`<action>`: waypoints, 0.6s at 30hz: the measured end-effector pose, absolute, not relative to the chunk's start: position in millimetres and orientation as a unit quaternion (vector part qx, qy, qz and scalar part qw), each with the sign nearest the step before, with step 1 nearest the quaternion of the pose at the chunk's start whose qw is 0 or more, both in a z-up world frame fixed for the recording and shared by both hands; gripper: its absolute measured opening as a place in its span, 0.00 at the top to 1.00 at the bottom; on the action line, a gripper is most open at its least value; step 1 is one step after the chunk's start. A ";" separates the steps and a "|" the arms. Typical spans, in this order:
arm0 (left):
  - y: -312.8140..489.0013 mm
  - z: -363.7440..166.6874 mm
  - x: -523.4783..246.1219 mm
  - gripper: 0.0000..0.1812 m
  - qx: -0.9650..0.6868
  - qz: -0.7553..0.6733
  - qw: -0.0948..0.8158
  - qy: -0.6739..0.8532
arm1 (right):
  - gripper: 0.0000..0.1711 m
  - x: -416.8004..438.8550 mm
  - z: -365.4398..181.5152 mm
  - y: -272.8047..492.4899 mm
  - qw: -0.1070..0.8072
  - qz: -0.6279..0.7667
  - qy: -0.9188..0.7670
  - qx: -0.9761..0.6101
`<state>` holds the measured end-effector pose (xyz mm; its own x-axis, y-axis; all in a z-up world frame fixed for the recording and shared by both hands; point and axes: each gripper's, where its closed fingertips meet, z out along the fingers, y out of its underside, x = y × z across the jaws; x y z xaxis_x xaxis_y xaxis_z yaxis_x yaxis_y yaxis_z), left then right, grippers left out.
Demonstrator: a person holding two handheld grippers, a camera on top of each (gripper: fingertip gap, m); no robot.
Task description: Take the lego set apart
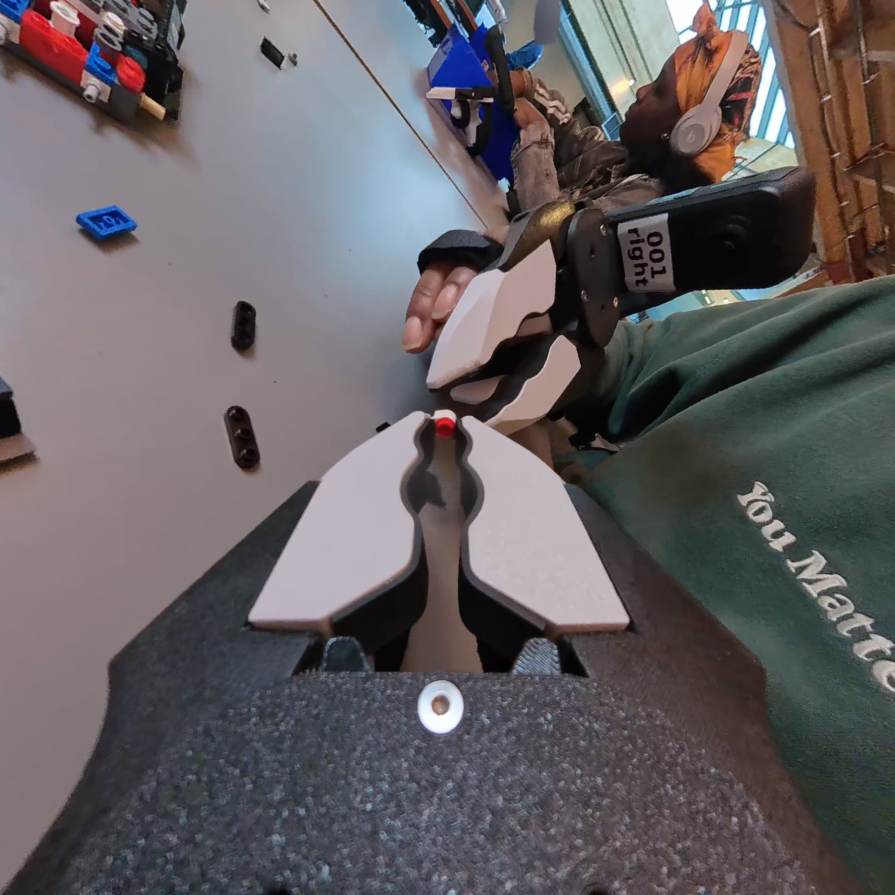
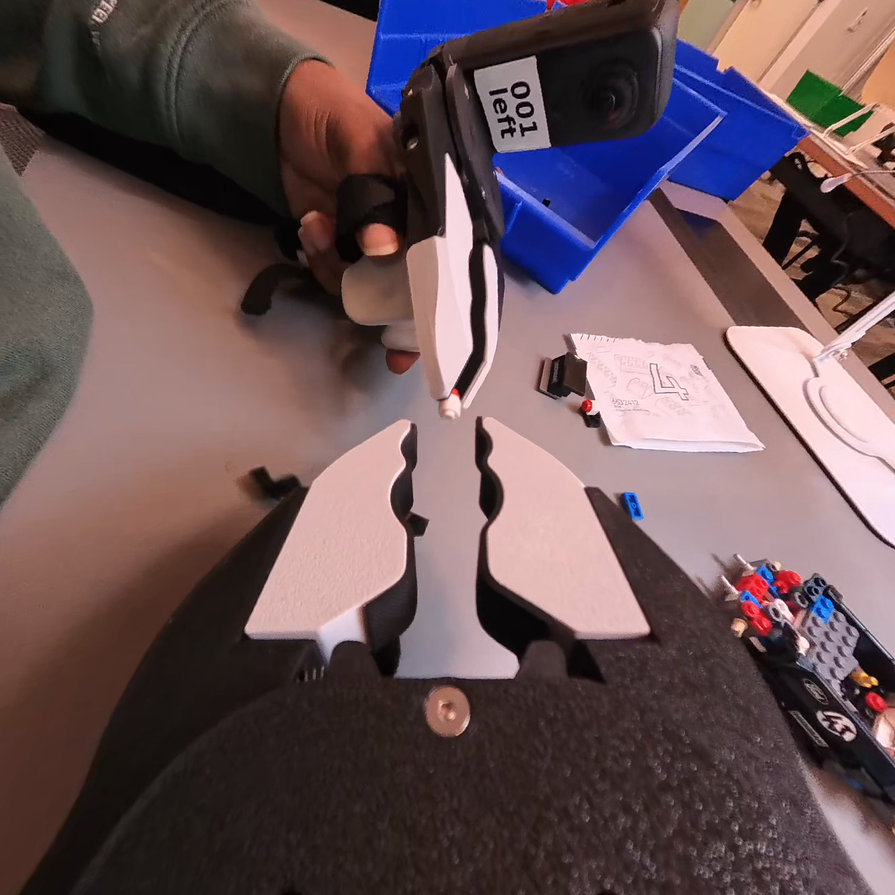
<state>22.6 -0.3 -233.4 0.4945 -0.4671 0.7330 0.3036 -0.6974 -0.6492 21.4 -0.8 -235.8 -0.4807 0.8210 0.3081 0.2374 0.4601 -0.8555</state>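
Left wrist view: the left gripper (image 1: pixel 444 426) is clenched on a small red-and-white lego piece (image 1: pixel 444 425) at its fingertips, lifted off the grey table (image 1: pixel 290 242); the lego set (image 1: pixel 92 53) sits toward the table's far-left corner. Right wrist view: the right gripper (image 2: pixel 445 431), released and empty, hovers just beside that piece (image 2: pixel 449 406) — likely the pull-apart step; next it must close on the white end, while the set (image 2: pixel 813 644) waits near the right edge.
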 end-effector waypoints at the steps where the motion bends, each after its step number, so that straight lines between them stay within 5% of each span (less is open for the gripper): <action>1: -0.8 -231.6 23.4 0.96 -0.770 -0.507 0.385 0.053 | 0.88 21.2 -234.4 -1.9 0.377 0.391 -0.767 -0.342; 15: -7.7 -219.4 30.8 0.96 -0.750 -0.549 0.364 0.060 | 0.95 24.1 -222.4 -8.3 0.374 0.400 -0.770 -0.327; 18: -0.3 -216.8 -19.6 1.00 -0.760 -0.498 0.417 0.011 | 0.95 32.7 -226.7 11.9 0.373 0.386 -0.769 -0.347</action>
